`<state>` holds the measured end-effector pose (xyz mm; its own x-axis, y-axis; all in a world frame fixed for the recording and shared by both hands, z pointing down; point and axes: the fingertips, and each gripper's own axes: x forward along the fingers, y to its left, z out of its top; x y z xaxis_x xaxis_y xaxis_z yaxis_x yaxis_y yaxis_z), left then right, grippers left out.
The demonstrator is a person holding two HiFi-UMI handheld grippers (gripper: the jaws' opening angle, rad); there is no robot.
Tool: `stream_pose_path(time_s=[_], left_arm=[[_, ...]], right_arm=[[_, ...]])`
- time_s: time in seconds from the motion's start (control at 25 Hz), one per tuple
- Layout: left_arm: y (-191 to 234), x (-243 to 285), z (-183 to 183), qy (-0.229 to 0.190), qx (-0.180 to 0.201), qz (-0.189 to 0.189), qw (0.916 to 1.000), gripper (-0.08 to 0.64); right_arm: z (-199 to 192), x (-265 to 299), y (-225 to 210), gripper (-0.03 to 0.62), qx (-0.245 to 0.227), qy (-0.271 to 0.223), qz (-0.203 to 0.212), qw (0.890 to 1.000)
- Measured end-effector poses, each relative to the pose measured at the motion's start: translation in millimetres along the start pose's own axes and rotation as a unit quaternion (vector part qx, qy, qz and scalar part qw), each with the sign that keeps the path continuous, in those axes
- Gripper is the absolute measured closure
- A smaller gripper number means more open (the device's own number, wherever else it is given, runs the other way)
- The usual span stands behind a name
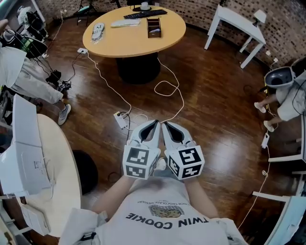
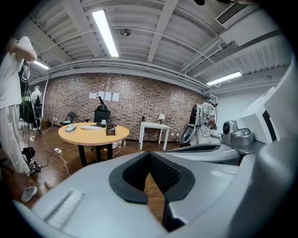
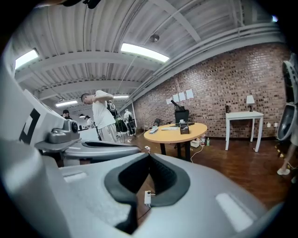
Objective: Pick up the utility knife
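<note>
I cannot make out a utility knife in any view. My left gripper [image 1: 155, 122] and right gripper [image 1: 165, 124] are held side by side, close to the person's chest, above the wooden floor. Both are shut with nothing between the pads. They point toward a round yellow table [image 1: 134, 42] some way ahead. On it lie a dark keyboard [image 1: 145, 14], a brown open box [image 1: 154, 27] and a pale flat object [image 1: 98, 31]. The left gripper view shows the left gripper [image 2: 150, 154] with tips together and the round table [image 2: 93, 135] far off. In the right gripper view the right gripper [image 3: 149, 156] looks the same, with the round table [image 3: 175, 132] beyond.
A power strip [image 1: 121, 119] and a looping white cable [image 1: 167, 89] lie on the floor between me and the round table. A white table [image 1: 55, 186] stands at my left and a black stool [image 1: 86, 170] beside it. A person [image 1: 28, 76] stands left, another person [image 1: 287, 95] right.
</note>
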<state>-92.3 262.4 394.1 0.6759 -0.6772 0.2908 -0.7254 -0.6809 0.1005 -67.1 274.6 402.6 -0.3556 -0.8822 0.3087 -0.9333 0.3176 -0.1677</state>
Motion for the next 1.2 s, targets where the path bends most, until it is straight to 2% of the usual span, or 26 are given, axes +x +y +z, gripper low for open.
stream_pose_path(time_s=[0.28, 0.4, 0.68, 0.96, 1.2], left_arm=[[-10.7, 46.7, 22.5, -0.009, 0.011, 0.012, 0.9998, 0.557], [-14.0, 58.3, 30.1, -0.017, 0.001, 0.014, 0.9998, 0.557], [-10.2, 82.0, 35.3, -0.011, 0.016, 0.022, 0.9996, 0.557], [2.3, 110.4, 34.2, -0.002, 0.012, 0.026, 0.9996, 0.557], [29.0, 134.7, 36.6, 0.000, 0.004, 0.031, 0.9995, 0.557]], right_arm=[[16.3, 11.8, -45.8, 0.591, -0.006, 0.000, 0.014, 1.000], [19.7, 15.9, -57.2, 0.591, -0.007, -0.001, 0.018, 1.000], [26.0, 24.7, -80.0, 0.591, -0.007, -0.001, 0.018, 1.000], [29.1, 49.5, -99.4, 0.591, -0.007, 0.008, 0.027, 1.000], [37.0, 83.9, -109.9, 0.591, -0.011, 0.011, 0.033, 0.999]])
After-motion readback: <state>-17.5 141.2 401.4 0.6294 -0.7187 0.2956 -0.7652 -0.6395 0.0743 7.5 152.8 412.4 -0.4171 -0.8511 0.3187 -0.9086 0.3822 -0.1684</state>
